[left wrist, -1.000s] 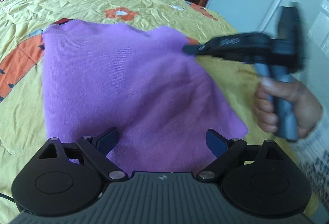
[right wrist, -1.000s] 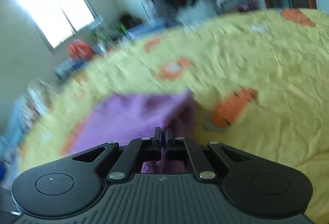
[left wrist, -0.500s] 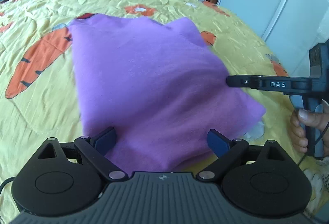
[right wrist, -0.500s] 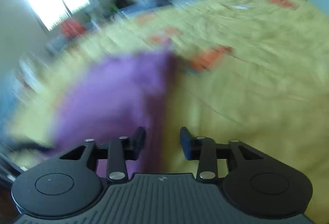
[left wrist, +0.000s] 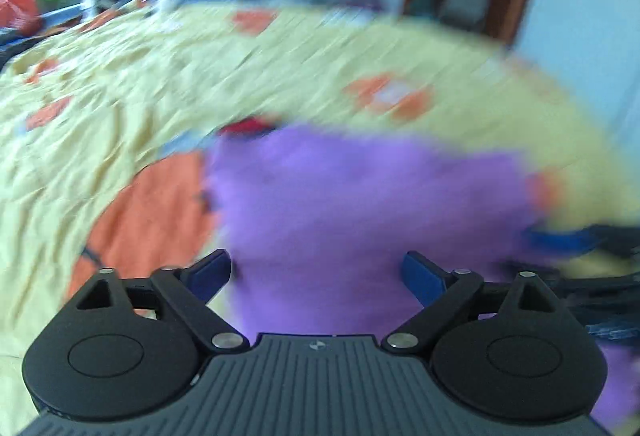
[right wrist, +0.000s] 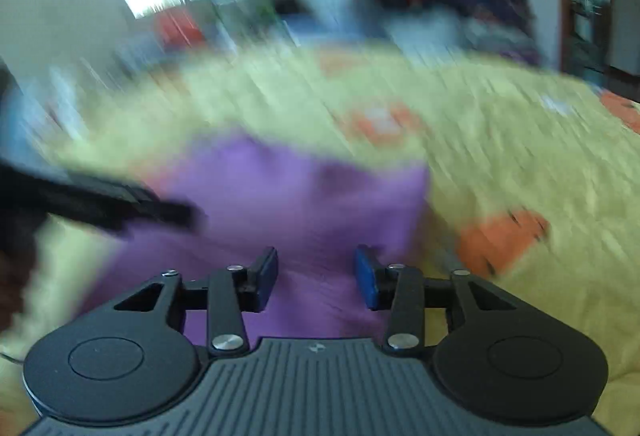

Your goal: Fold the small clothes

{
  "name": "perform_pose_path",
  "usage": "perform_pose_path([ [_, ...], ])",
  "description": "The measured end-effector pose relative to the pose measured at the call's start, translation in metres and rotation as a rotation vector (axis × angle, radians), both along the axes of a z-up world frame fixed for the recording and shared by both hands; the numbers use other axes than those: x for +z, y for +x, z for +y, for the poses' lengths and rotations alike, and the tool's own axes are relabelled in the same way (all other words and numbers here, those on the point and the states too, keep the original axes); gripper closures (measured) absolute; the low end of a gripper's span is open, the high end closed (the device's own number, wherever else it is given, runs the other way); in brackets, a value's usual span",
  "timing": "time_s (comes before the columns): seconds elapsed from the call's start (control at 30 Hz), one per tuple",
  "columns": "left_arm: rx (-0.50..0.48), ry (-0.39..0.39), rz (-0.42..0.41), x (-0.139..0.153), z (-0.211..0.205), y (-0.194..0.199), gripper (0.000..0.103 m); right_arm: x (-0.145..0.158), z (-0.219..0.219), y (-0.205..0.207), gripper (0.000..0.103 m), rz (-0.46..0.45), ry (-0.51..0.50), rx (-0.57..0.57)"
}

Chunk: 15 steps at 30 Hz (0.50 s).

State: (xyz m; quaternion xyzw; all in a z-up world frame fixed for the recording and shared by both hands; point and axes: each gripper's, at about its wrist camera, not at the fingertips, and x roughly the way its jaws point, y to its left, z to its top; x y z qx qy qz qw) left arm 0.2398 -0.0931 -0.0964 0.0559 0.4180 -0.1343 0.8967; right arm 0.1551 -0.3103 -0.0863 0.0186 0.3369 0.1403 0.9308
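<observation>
Yellow bedspread (left wrist: 120,108) w/ purple garment (left wrist: 360,216); both tools spread, gripping nothing.

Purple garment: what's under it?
The purple garment lies on the yellow bedspread, covering part of an orange carrot print. Anything else beneath is hidden.

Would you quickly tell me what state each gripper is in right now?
Left gripper: open, holding nothing, above the purple garment.
Right gripper: open, holding nothing, also over the garment.
</observation>
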Motion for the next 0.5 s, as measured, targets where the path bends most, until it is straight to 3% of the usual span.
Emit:
perform_pose_path([
  [0.07, 0.032, -0.100, 0.036, 0.005, 0.021, -0.006, 0.006, 0.009, -0.010, -0.009, 0.057, 0.025, 0.055, -0.013],
  [0.17, 0.080, -0.159, 0.015, 0.017, 0.059, -0.028, 0.003, 0.014, -0.041, -0.032, 0.027, 0.020, 0.159, -0.052],
  [0.3, 0.104, -0.329, 0.164, 0.002, 0.103, -0.030, 0.002, -0.004, -0.081, -0.039, 0.027, 0.098, 0.354, -0.084],
  [0.5, 0.017, -0.421, 0.234, 0.004, 0.089, -0.031, 0.002, -0.021, -0.071, -0.035, 0.028, 0.145, 0.478, -0.036],
])
